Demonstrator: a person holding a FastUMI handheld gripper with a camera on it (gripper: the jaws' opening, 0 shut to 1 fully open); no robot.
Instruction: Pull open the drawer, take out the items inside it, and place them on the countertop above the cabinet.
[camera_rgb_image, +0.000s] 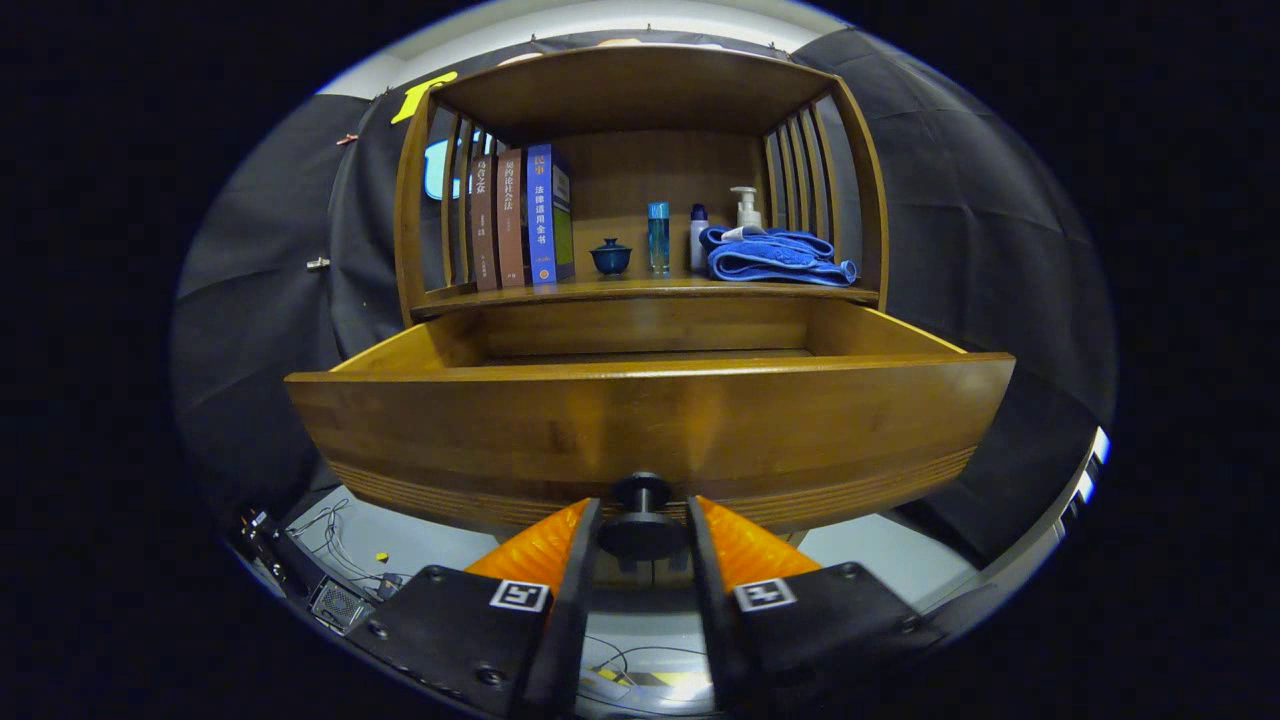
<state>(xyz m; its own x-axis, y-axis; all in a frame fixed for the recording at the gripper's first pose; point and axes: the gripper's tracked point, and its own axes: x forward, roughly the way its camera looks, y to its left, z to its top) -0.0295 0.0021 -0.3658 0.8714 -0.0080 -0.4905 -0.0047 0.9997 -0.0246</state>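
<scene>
So the drawer (650, 430) is pulled well out of the wooden cabinet (640, 100), and the claw (641, 545) has its two orange-backed fingers (545, 550) closed in on either side of the black round drawer knob (641, 525). Looks to me like both fingers press on the knob, so I'd call it gripping the knob.

For doing this step well: I'd say keep the pull straight back along the drawer's rails, no twisting or dipping, because a small round knob can slip out of two flat fingers if the angle goes off. The drawer already looks open enough to reach in, so the sensible thing next is probably to let go cleanly, lift the claw above the front panel and come in from the top.

Where things sit: the knob is right between the fingers, the drawer front is just beyond them, and the open tray stretches back toward the cabinet. From this low angle the front panel hides the drawer floor, so I can't tell what's inside.

The table (640, 292) above the drawer already carries books (522, 215), a small blue lidded cup (610, 257), a blue bottle (658, 237), a pump bottle (746, 208) and a folded blue towel (775, 257). The free gap looks to be around the cup, so that's where I'd aim.
</scene>
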